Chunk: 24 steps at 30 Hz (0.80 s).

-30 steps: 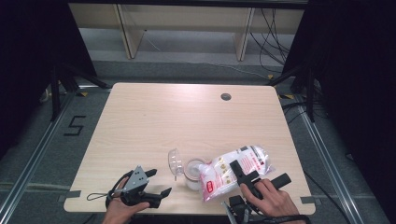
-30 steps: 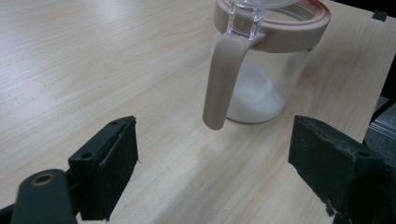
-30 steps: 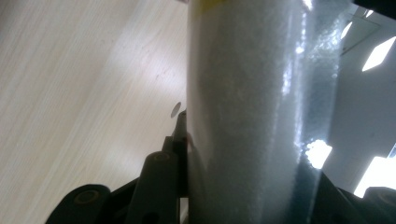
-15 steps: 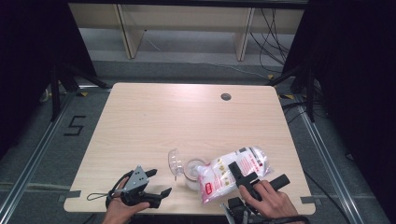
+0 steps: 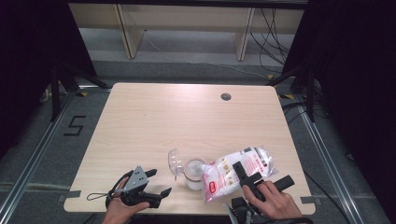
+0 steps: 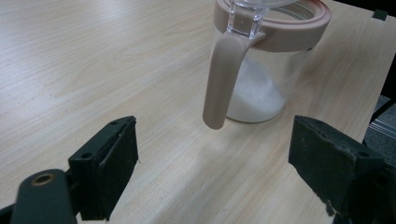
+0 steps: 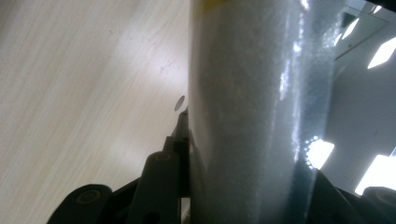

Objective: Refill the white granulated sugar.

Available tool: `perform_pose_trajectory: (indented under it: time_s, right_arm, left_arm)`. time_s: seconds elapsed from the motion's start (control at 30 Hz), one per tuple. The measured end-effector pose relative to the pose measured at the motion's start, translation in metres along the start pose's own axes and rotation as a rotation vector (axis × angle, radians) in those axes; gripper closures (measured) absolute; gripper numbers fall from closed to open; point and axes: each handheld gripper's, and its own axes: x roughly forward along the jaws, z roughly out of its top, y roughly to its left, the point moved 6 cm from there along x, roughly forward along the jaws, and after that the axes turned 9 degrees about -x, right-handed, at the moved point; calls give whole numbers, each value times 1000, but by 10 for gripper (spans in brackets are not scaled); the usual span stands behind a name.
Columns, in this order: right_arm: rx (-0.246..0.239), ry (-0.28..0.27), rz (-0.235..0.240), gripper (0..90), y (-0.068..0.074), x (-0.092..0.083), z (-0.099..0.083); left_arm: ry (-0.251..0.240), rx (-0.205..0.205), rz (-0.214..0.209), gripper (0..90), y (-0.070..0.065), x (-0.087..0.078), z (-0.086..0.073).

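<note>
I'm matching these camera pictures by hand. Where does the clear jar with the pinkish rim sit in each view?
High view: the jar stands near the table's front edge, centre, touching the tilted bag.
Left gripper view: top centre-right, with white powder in the bottom, its handle hanging toward the camera.
Right gripper view: not in it; the bag's side is pressed between the tongs.
Shared landmark: the pale wooden tabletop.

A jar (image 5: 194, 171) stands on the table (image 5: 187, 116), bag (image 5: 233, 172) touching its right side.
</note>
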Motion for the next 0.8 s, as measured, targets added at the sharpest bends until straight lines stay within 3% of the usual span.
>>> perform_pose_trajectory:
  time_s: [0.03,0.1,0.2,0.23,0.43,0.53,0.7,0.77,0.8]
  right_arm:
    - [-46,-4,0,716,-3,0,1]
    - [-13,-16,-5,717,-3,0,5]
    - [-59,-37,-15,717,-8,4,7]
    - [-34,-33,-15,717,-7,5,9]
    - [-53,-24,-8,718,-8,7,4]
    - [-2,-4,-1,719,-2,5,-1]
    - [-5,3,6,720,-1,0,-1]
    - [-35,2,8,720,-2,-1,1]
    - [-19,-15,1,720,-3,0,5]
  left_arm:
    - [1,0,0,154,0,0,0]
    - [2,4,0,154,0,0,0]
    - [7,9,8,154,1,0,0]
    - [5,7,5,154,0,0,0]
    - [2,5,-1,154,0,0,0]
    - [0,3,-1,154,0,0,0]
    - [0,2,0,155,0,0,0]
    - [0,4,0,155,0,0,0]
    - [0,-4,0,155,-1,0,0]
